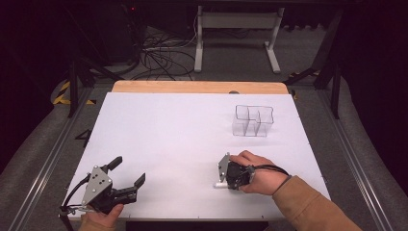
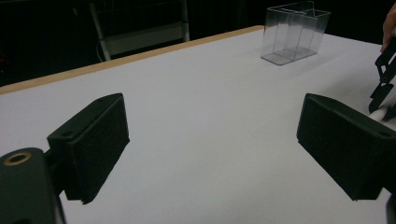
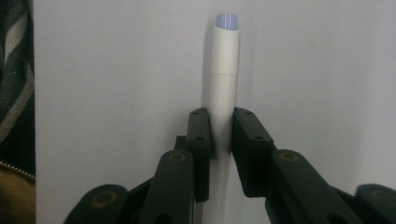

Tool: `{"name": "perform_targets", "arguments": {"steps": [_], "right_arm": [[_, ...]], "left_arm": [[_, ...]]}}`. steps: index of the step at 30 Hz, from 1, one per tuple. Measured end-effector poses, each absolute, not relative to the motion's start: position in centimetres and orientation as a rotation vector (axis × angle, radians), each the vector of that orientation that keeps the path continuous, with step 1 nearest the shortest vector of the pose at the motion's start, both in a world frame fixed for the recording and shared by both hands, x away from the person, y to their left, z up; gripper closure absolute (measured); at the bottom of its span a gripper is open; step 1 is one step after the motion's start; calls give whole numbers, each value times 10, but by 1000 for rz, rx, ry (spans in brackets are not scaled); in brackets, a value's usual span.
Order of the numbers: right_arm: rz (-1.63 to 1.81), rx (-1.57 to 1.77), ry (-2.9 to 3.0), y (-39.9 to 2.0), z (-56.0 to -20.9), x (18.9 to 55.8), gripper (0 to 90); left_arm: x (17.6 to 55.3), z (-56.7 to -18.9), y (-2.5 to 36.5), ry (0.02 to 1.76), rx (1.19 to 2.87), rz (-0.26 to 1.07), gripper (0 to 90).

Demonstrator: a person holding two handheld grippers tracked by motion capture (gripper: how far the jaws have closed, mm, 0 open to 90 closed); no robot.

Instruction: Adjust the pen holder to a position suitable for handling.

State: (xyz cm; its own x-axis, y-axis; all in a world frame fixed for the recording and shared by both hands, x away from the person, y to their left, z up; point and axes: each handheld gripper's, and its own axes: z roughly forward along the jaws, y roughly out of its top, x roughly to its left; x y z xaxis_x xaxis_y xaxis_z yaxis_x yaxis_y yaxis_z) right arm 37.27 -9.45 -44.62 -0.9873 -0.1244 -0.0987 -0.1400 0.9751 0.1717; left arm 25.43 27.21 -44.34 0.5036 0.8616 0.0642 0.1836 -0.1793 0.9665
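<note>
Clamping white pen (image 3: 223, 93) in my right gripper (image 3: 222, 135) near edge; left gripper (image 2: 210, 149) idling wide; clear organizer (image 1: 253, 120) far right, sitting empty.

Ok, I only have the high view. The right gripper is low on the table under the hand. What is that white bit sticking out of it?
Observer: A white marker with a bluish end; the right gripper has its jaws closed on the barrel.
Operator: Is it lifted?
Observer: Cannot tell; it runs flat along the white table.
Operator: And the left gripper?
Observer: The left gripper is wide open, holding nothing, facing the clear divided container.
</note>
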Motion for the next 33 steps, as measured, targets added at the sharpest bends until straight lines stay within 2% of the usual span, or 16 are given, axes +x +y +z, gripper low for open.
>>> {"name": "perform_targets", "arguments": {"steps": [15,33], "right_arm": [[297,-169,3031,-95,-446,372,791],[425,-117,2988,-104,-424,372,792]], "left_arm": [[254,-443,272,902,1665,784,101],[255,-444,272,901,1668,784,100]]}}
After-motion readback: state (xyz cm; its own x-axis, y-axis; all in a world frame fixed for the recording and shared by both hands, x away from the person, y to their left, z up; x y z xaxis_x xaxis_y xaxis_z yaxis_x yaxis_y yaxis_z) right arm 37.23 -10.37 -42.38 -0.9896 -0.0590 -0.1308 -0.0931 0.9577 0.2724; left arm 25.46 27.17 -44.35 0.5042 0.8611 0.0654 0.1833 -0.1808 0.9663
